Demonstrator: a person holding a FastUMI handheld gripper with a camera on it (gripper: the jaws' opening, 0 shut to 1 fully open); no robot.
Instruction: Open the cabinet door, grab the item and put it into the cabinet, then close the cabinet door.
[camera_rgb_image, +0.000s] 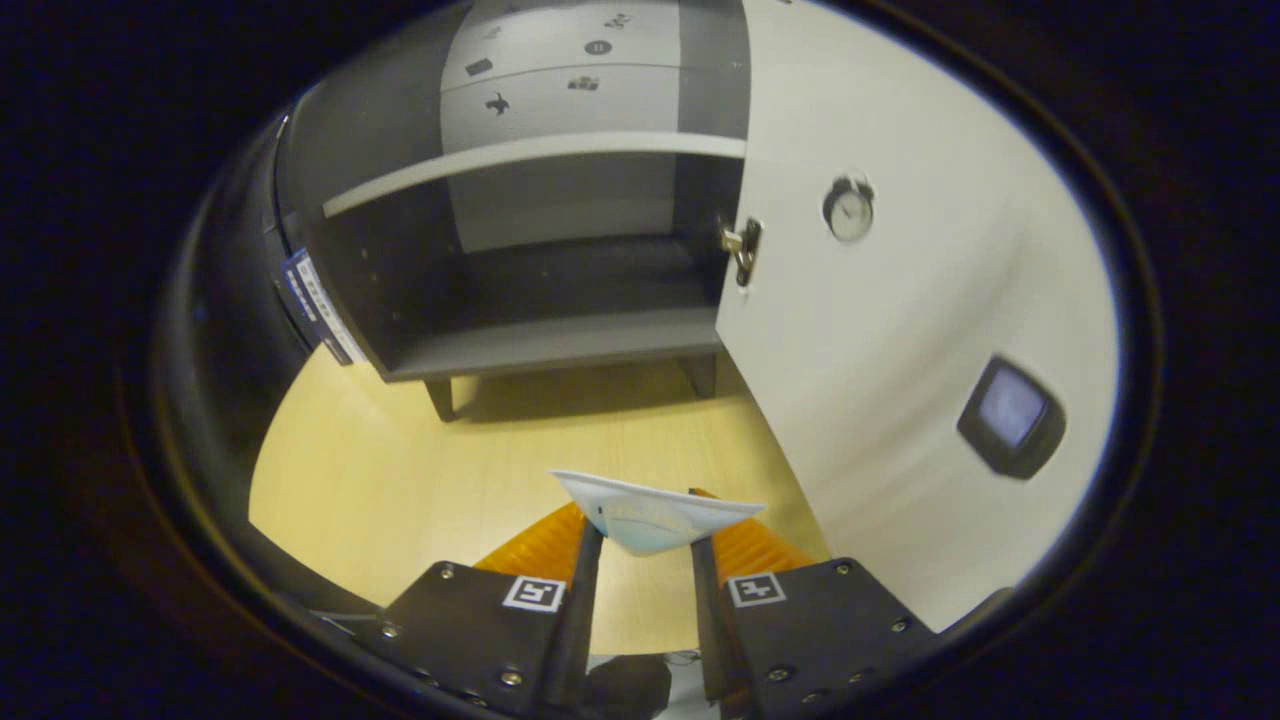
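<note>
A grey cabinet (520, 340) stands open ahead of me on a light wooden table (400, 470). Its white door (900, 330) is swung out to the right of my fingers, with a metal hinge (741, 245) on its inner edge. Inside, a shelf (530, 160) spans the upper part and the lower compartment (580, 290) holds nothing. My gripper (645, 535) is shut on a small white and pale blue packet (655, 515), held flat between both fingers above the table, a short way in front of the cabinet.
The door carries a clock sticker (849, 208) and a television sticker (1010, 415). A labelled blue strip (318, 305) hangs on the cabinet's left outer side. The cabinet stands on short legs (440, 398). Bare table lies between my fingers and the cabinet.
</note>
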